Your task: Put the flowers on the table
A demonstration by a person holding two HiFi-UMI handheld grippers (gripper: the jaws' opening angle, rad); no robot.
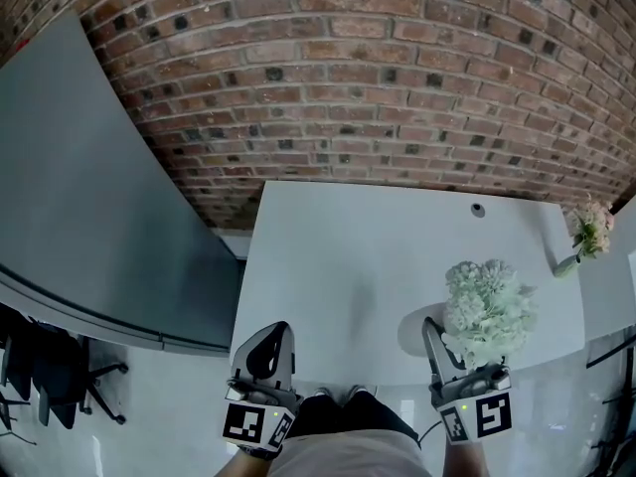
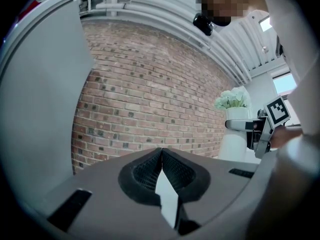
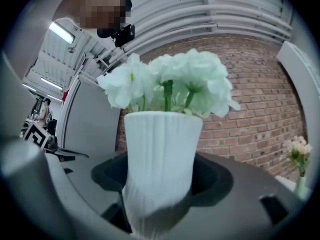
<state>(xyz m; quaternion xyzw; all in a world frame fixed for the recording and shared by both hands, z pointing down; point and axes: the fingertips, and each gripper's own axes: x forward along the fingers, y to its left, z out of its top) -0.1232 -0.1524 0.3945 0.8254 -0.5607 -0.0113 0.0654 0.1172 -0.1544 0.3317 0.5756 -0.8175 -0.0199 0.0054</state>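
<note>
We face a brick wall (image 1: 378, 78) with a grey panel (image 1: 89, 197) leaning off to its left; a white worktop (image 1: 348, 256) runs from the wall's foot towards us. By the worktop's near edge, towards its right corner, stands a ribbed white vase (image 3: 161, 159) of pale green-white flowers (image 1: 489, 309), upright; we cannot tell whether its base touches the surface. Our right gripper (image 1: 452, 354) is clamped round the vase's lower body, one jaw on each side, and the blooms spread above it. Our left gripper (image 1: 266, 351) hangs at the near edge by the left corner, well apart from the vase; its jaws are pressed together at the tips with nothing between them. From that gripper's own view the left gripper (image 2: 161, 156) points at the brick wall, with the vase off to its right. At the worktop's far right corner sits a small slim vase of pinkish flowers (image 1: 589, 232); a little dark dot (image 1: 478, 209) lies near the far edge.
</note>
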